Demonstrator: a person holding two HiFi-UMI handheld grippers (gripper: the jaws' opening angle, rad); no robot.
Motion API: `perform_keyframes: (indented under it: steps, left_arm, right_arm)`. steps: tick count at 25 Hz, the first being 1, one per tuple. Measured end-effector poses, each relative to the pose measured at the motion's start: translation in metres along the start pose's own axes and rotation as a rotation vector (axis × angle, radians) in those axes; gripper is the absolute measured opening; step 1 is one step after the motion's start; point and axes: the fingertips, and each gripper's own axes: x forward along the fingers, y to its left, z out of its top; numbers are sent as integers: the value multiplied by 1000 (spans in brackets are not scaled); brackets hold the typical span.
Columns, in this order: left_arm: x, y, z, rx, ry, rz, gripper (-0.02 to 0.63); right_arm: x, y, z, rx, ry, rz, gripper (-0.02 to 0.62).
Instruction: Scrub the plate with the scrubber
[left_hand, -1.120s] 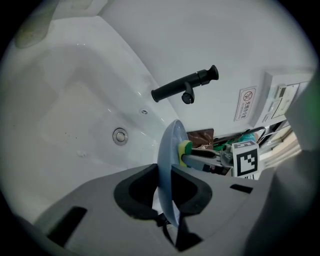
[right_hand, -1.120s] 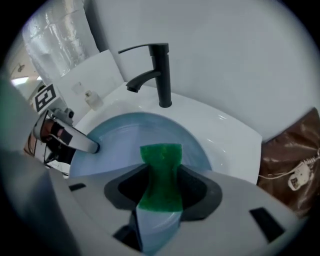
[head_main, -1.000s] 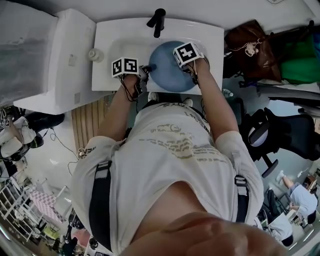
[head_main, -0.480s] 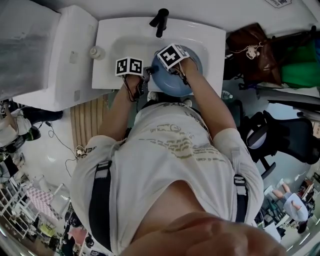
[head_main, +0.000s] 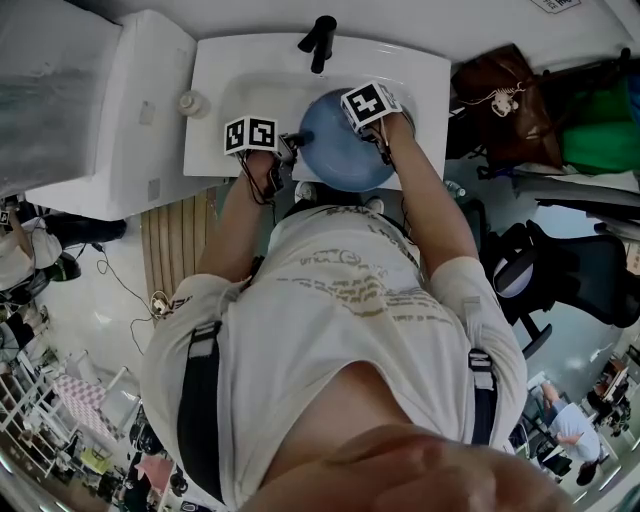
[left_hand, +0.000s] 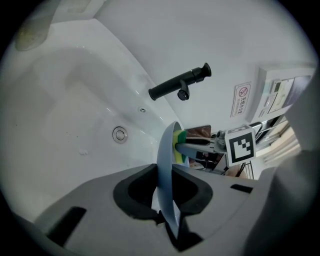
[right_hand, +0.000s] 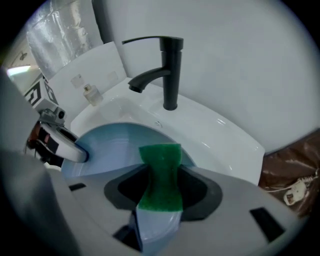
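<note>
Left gripper (left_hand: 166, 192) is pinched shut on the rim of the plate (head_main: 340, 150), with the thin blue edge running straight through its jaws. Right gripper (right_hand: 160, 195) is clamped on the scrubber (right_hand: 160, 175), squeezing the green pad into a waist.

The plate stands tilted on edge over the basin of the sink (head_main: 220, 90), near the faucet (head_main: 315, 40). It is held at its left rim, and the scrubber meets its face toward the right.

I judge the plate stiff, smooth and fairly light. It is probably slick if wet, though no view shows clearly whether it is. The rim is the sensible place to grip it, deep between the pads so that scrubbing pressure cannot lever it out. The scrubber is soft and gives readily, so a hold across its middle leaves the working end free.

Only the head view shows the whole disc and both arms, but the jaws are hidden under the marker cubes. The left gripper view shows the plate edge-on and the scrubber's yellow layer against it. The right gripper view shows the plate's hollow face, and a small bottle (right_hand: 90, 94) on the far left ledge.
</note>
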Motion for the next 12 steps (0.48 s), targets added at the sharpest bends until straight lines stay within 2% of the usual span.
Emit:
perform_keyframes:
  steps: [5,12]
  left_arm:
    - [-13,8,10,-28,-45,-5,64]
    - [-15,13,10,-58,-89,-10,66]
  right_arm:
    - [2,-14,-26,18,57,-18,190]
    - [1,-6,-48,25,88,8,190]
